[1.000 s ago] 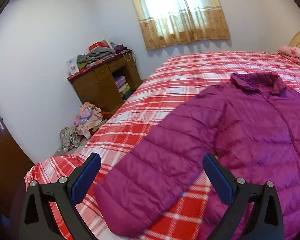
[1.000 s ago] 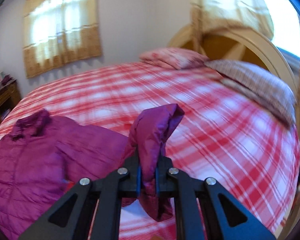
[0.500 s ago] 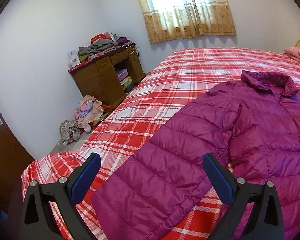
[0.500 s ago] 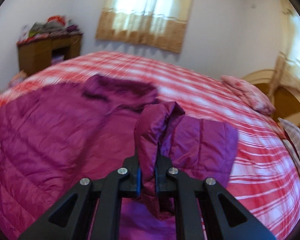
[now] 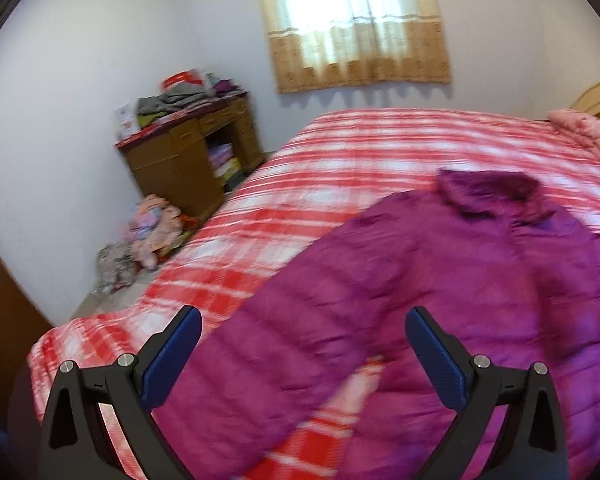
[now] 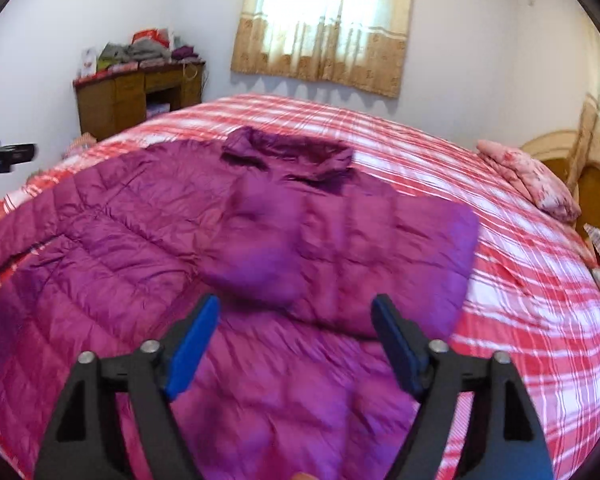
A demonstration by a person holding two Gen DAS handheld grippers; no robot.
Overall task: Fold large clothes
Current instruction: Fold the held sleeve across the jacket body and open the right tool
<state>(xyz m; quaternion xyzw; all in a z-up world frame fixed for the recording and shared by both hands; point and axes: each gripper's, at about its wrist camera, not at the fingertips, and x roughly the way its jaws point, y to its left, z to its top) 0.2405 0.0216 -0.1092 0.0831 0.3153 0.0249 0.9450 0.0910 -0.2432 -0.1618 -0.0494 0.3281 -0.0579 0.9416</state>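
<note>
A magenta quilted puffer jacket [image 6: 140, 240] lies flat on the red plaid bed [image 6: 520, 272], collar toward the window. Its right sleeve [image 6: 340, 248] lies folded across the chest. My right gripper [image 6: 296, 320] is open and empty, hovering just above that folded sleeve. In the left wrist view the jacket's left sleeve [image 5: 300, 336] stretches out toward the bed corner. My left gripper [image 5: 302, 344] is open and empty, its fingers straddling that sleeve from above.
A wooden desk [image 5: 188, 160] piled with clothes stands by the far wall, with a heap of clothes [image 5: 148, 228] on the floor beside it. A pink pillow [image 6: 528, 176] and a wooden headboard [image 6: 560, 152] lie at the right. A curtained window [image 6: 324, 24] is behind.
My right gripper let go of the right sleeve, which now lies folded across the chest, and drew back open. My left gripper stayed open over the left sleeve, shifting slightly.
</note>
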